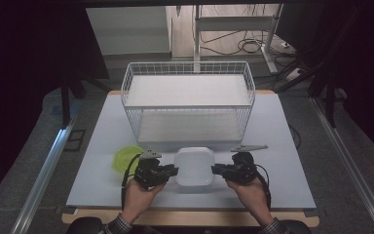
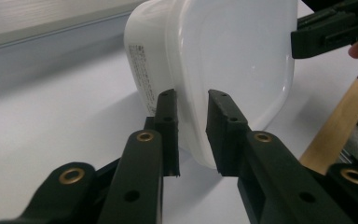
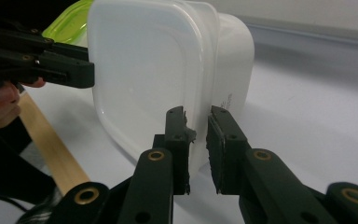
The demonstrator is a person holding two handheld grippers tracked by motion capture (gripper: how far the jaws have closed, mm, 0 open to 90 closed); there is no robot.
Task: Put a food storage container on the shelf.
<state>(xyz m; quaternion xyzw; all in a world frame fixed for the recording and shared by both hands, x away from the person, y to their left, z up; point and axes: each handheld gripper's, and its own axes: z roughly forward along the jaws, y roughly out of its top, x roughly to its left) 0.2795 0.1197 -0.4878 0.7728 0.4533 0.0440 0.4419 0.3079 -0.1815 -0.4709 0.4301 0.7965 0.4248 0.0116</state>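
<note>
A white lidded plastic container (image 1: 194,165) sits at the front middle of the table. My left gripper (image 1: 175,170) holds its left edge and my right gripper (image 1: 214,169) its right edge. In the left gripper view the jaws (image 2: 192,105) clamp the container's (image 2: 223,56) rim, one on the body and one on the lid. The right gripper's jaws (image 3: 196,119) pinch the container's (image 3: 140,70) opposite rim in the same way. Each gripper view also shows the other gripper, the right one (image 2: 326,32) and the left one (image 3: 51,67), on the far edge.
A white wire basket (image 1: 187,63) stands just behind the container at the middle of the pale table (image 1: 282,161). A lime-green dish (image 1: 125,157) lies left of the left gripper. The table's wooden front edge runs just below the person's hands.
</note>
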